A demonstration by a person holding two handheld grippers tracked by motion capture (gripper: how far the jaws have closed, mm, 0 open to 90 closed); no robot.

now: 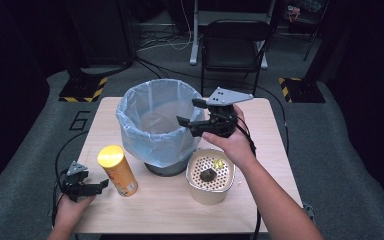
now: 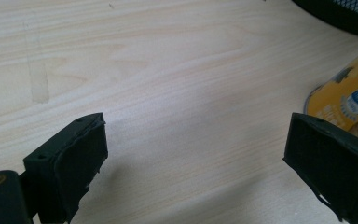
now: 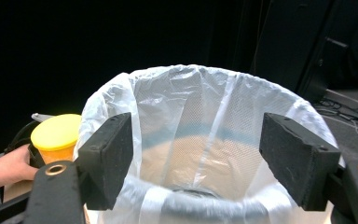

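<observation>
A pale wooden table (image 1: 170,215) seen from above, with a person's forearms coming in from the near edge. At the middle of the table stands a waste bin lined with a thin blue-white plastic bag (image 1: 152,125), its mouth open. The right gripper (image 1: 190,112) hovers at the bin's right rim, jaws pointing left over the opening; the jaws stand apart with nothing between them, and the right gripper view looks straight between them into the bag.

Just near and right of the bin sits a round cream container (image 1: 210,176) topped by a perforated insert, with a small dark scrap and a yellowish scrap (image 1: 219,163) lying on it. These scraps look like what is being cleared into the bin.

At the near left, the left gripper (image 1: 97,186) rests low by the table edge, jaws released and empty, pointing right at a tall yellow crisp tube (image 1: 117,170) with a yellow lid, which stands upright just left of the bin. In the left gripper view the tube's base shows beside the right-hand jaw, not between the pads.

To do this step well, judging from the layout: bring the right gripper back over the cream container, pinch one scrap lightly, and release it well inside the bag rather than on its loose rim
</observation>
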